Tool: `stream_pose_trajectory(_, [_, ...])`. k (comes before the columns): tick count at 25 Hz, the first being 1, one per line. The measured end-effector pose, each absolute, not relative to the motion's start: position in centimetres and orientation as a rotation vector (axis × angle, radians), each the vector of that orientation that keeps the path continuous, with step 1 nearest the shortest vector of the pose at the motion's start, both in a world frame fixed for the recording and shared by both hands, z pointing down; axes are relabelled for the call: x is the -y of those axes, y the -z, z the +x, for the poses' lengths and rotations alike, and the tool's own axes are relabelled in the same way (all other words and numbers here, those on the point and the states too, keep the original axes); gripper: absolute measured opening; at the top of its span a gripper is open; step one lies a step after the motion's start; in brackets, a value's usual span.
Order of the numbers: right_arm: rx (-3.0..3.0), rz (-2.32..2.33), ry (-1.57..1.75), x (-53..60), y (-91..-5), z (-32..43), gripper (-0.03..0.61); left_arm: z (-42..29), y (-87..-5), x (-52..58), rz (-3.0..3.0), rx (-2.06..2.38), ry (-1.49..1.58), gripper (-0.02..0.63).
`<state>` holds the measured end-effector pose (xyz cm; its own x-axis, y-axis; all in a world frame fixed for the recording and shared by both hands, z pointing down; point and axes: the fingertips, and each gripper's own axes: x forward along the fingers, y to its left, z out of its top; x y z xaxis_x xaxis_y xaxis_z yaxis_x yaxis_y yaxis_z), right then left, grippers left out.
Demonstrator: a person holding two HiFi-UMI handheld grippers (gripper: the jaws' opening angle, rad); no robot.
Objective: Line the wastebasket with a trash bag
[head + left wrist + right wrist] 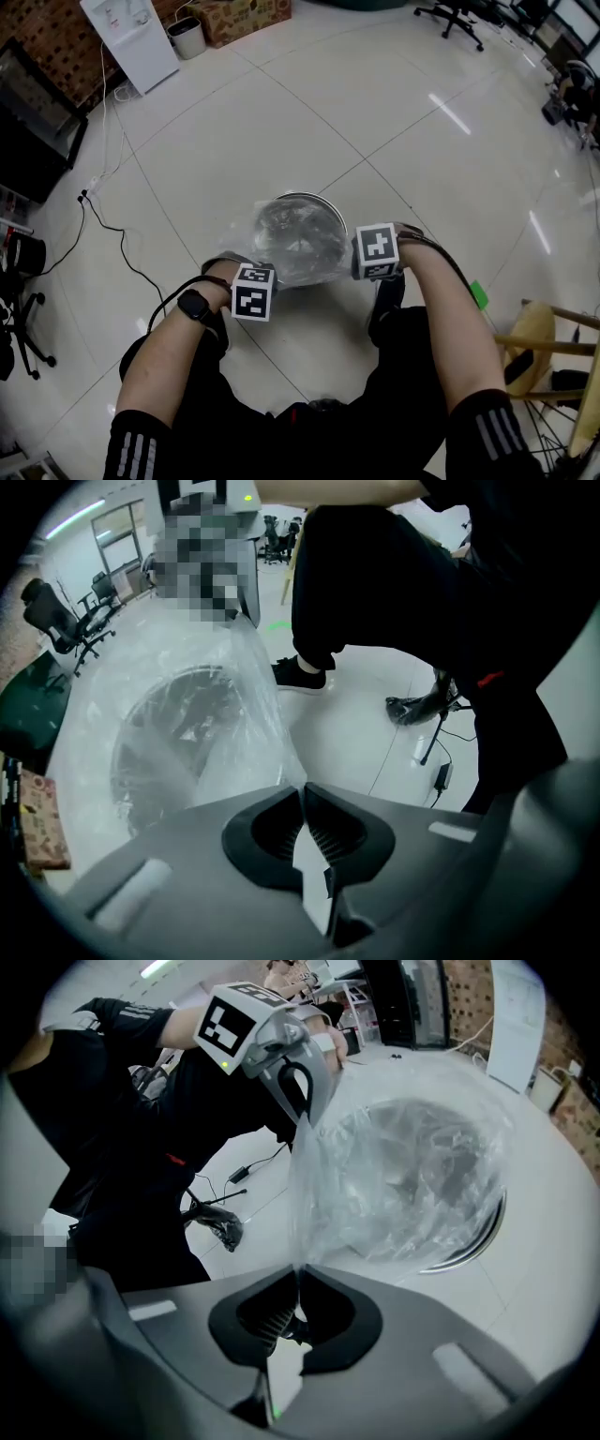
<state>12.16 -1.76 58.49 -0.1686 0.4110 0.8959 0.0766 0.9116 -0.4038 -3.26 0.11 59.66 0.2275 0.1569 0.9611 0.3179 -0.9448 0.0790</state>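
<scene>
A round metal wastebasket (302,225) stands on the tiled floor in front of my knees. A clear trash bag (281,246) is spread over its mouth and bulges above it. My left gripper (263,279) is at the basket's near-left side, shut on the bag's edge; the film (253,705) runs straight into its closed jaws (302,789). My right gripper (366,267) is at the basket's right side, also shut on the bag's edge (298,1274). In the right gripper view the film (403,1176) stretches from it up to the left gripper (305,1117) over the basket's rim (469,1246).
A white water dispenser (131,37), a small white bin (187,37) and a cardboard box (246,17) stand at the back left. A black cable (112,234) trails across the floor at left. A wooden chair (544,337) is close on the right. Office chairs (459,14) stand far back.
</scene>
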Motion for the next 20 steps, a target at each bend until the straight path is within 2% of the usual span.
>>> stream_pose_trajectory(7, [1.671, -0.374, -0.419, 0.8, -62.9, 13.4, 0.008, -3.1, -62.8, -2.0, -2.363, 0.489, 1.820, -0.005])
stream_pose_trajectory(13, [1.677, -0.294, -0.319, 2.7, -64.8, 12.7, 0.008, -3.3, -65.6, -2.7, -2.317, 0.480, 1.806, 0.011])
stream_pose_trajectory(17, [1.674, -0.257, -0.352, 2.9, -65.8, 12.8, 0.013, -4.0, -65.8, -3.6, -2.302, 0.534, 1.833, 0.126])
stream_pose_trajectory(20, [1.690, -0.247, -0.376, 3.4, -65.5, 12.9, 0.031, -3.7, -62.3, -3.6, -2.381, 0.571, 1.805, 0.135])
